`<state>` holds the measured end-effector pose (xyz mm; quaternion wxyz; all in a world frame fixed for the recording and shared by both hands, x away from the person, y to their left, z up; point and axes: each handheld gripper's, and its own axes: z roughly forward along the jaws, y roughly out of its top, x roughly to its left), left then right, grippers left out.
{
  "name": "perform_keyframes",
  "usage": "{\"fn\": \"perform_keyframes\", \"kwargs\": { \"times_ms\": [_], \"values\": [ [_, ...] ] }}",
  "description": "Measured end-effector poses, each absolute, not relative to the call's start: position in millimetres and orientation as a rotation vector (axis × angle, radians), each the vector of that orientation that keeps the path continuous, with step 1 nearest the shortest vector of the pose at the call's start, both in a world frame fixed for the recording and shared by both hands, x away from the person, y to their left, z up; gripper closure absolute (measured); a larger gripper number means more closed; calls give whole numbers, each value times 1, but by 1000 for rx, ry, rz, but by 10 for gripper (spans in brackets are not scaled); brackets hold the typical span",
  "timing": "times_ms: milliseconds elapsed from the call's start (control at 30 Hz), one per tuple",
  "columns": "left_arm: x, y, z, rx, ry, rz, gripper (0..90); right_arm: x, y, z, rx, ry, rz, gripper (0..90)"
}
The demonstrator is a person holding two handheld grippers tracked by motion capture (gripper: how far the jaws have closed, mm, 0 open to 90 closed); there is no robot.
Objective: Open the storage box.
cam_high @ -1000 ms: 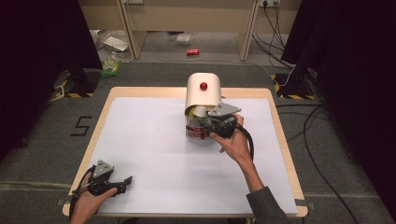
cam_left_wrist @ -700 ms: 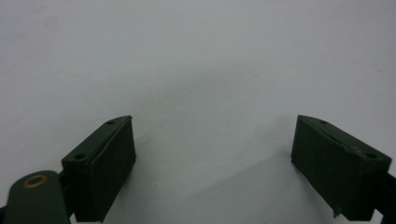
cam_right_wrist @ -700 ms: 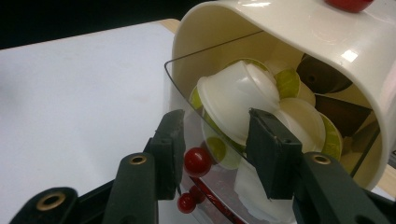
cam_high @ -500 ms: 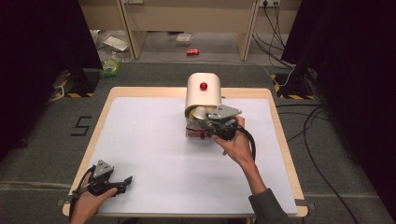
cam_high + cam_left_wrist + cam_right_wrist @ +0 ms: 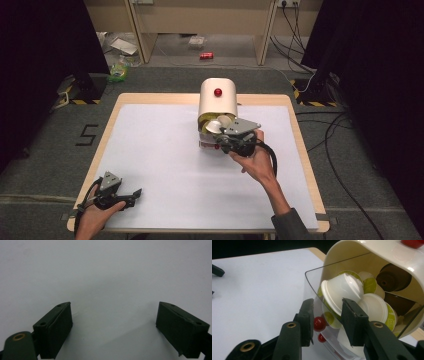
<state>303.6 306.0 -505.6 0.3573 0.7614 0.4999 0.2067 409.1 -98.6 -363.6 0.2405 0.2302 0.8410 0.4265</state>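
A cream dispenser (image 5: 218, 102) with a red button (image 5: 218, 92) stands at the table's far middle. Its clear front bin (image 5: 312, 287) holds several white, green-lidded and brown capsules (image 5: 342, 290). My right gripper (image 5: 221, 142) (image 5: 327, 312) is at that bin, and its jaws have just been closing. A small red knob (image 5: 319, 323) on the clear wall sits between the jaws. The left pad (image 5: 308, 315) is against the knob, and the right pad (image 5: 350, 320) stands apart from it. Near the front left corner, my left gripper (image 5: 134, 193) (image 5: 115, 315) rests wide open over the bare white mat.
The white mat (image 5: 165, 165) covers the wooden table (image 5: 300, 150). Cables (image 5: 345, 150) trail on the floor to the right. Floor clutter, including a red can (image 5: 206, 55), lies beyond the far edge.
The right gripper's jaws have narrowed around the bin's front. The right hand has barely shifted. The left hand and gripper have stayed still.
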Motion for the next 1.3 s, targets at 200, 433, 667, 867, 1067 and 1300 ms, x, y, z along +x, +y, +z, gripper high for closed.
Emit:
{"fn": "perform_keyframes", "kwargs": {
  "times_ms": [200,433,667,867,1067,1300],
  "values": [
    [304,306,-506,1965,1290,534,129,404,-102,-367,613,2292,1193,645],
    [304,306,-506,1966,1290,534,129,399,-104,-368,600,2295,1197,685],
    [304,306,-506,1966,1290,534,129,392,-105,-369,604,2297,1197,686],
    [304,306,-506,1966,1290,533,129,386,-106,-371,603,2302,1208,680],
    [304,306,-506,1966,1290,534,129,382,-105,-372,594,2304,1202,679],
    [304,306,-506,1967,1290,534,128,375,-108,-374,600,2301,1218,679]
  ]
}}
